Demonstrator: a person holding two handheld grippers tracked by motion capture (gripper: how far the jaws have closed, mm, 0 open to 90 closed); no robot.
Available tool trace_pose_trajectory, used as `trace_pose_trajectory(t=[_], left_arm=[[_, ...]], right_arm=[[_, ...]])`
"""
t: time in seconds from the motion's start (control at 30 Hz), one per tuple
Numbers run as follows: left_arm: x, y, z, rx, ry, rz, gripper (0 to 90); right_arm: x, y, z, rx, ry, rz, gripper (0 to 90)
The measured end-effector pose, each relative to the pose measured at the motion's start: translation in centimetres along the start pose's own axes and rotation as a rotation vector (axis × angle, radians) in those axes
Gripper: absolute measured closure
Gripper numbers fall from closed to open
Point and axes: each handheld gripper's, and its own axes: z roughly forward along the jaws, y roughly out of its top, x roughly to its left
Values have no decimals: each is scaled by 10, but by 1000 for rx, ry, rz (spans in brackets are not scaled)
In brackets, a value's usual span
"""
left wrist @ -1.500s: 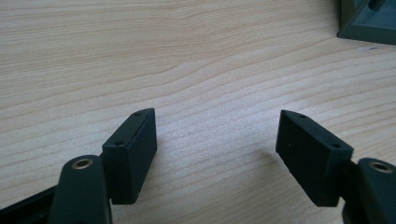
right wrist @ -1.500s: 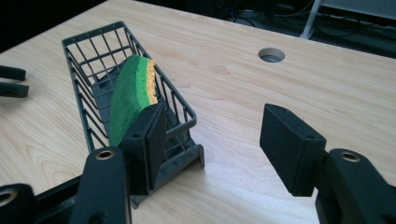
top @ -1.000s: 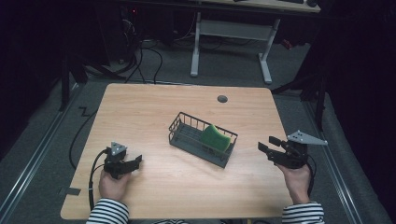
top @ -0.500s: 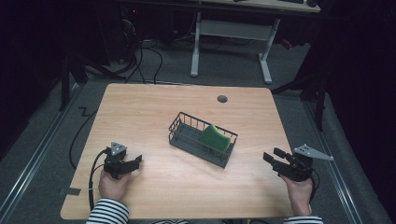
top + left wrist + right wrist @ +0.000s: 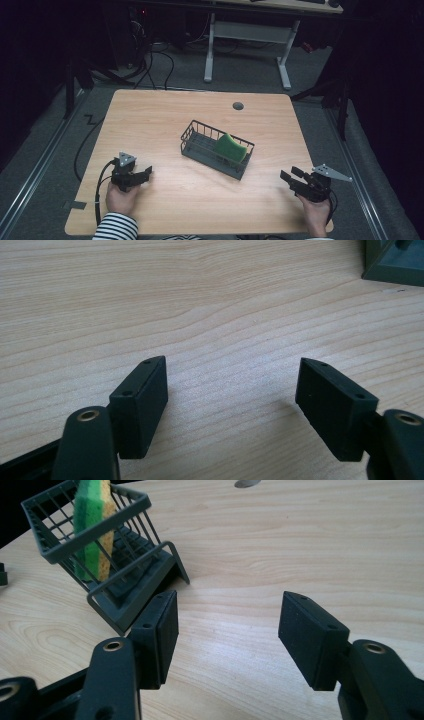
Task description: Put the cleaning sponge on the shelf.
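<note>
The fingers [image 5: 142, 405] of the left gripper [image 5: 232, 395] are seen wide apart in the left gripper view, and nothing but bare wood of the table [image 5: 210, 305] is found between them. The fingers [image 5: 310, 635] of the right gripper [image 5: 227, 630] are also held apart in the right gripper view, with only the table surface between them; no object is clamped by either gripper.

In the high view, the left gripper [image 5: 145, 175] is placed low over the near left part of the table [image 5: 165, 115], held by a hand [image 5: 120, 197] that comes out of a striped sleeve [image 5: 116, 229]. A black cable [image 5: 101, 185] is seen running from this gripper toward the near edge. The right gripper [image 5: 289, 178] is held by the other hand [image 5: 316, 212] at the near right corner, and a grey three-cornered plate [image 5: 331, 173] is carried on top of it. Both grippers are pointed inward, toward the middle of the table.

The wire basket [image 5: 200, 150] is standing near the middle of the table, between the two grippers and well apart from each. A green sponge [image 5: 231, 148] is resting inside it, at the right end, leaned on its edge against the wire wall. In the right gripper view the basket [image 5: 127, 597] is seen just beyond the left finger, and the sponge [image 5: 90, 515] is shown with a green face and a yellow side. A corner of the basket [image 5: 395, 262] is also visible at the upper right of the left gripper view.

A small round grey hole [image 5: 238, 106] is seen in the far part of the table.
</note>
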Motion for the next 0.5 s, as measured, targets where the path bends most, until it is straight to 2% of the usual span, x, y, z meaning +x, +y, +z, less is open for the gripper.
trace_pose_trajectory(t=[0.2,0.33,0.5], left_arm=[[0,0,0,0,1,1,296],[0,0,0,0,0,1,296],[0,0,0,-1,1,0,296]], right_arm=[[4,-9,18,35,-8,-9,416],[8,-13,28,68,-45,-56,415],[10,-19,37,104,-75,-73,412]])
